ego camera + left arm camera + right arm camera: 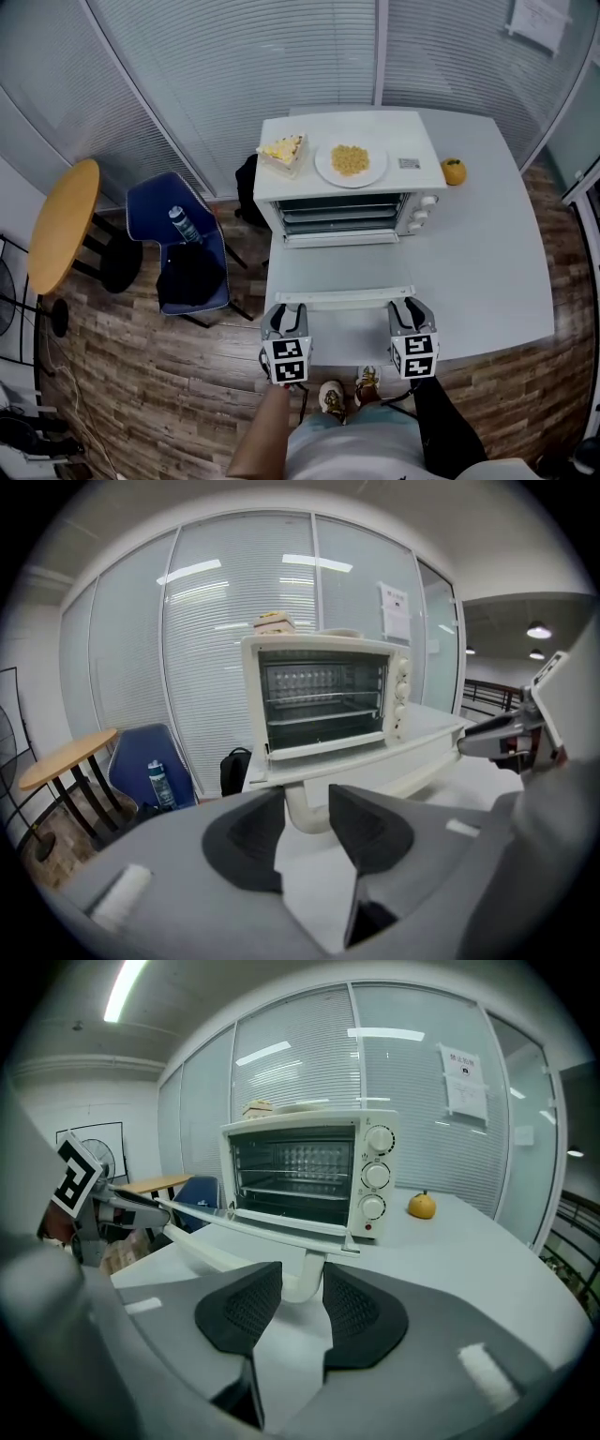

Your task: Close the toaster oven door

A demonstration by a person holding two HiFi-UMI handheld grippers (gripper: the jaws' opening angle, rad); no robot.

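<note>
2 grips are set: left tool [284,317] and right tool [411,315] each clench the handle [342,298]; the toaster oven door [339,267] lies open, so nearly the whole swing remains.

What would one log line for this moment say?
left gripper: closed on door handle | right gripper: closed on door handle | toaster oven door: open

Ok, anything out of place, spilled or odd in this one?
Nothing is spilled or damaged. One oddity: a plate of food and what looks like cake sit on top of the oven rather than on the table. The door is open, which fits the task.
</note>
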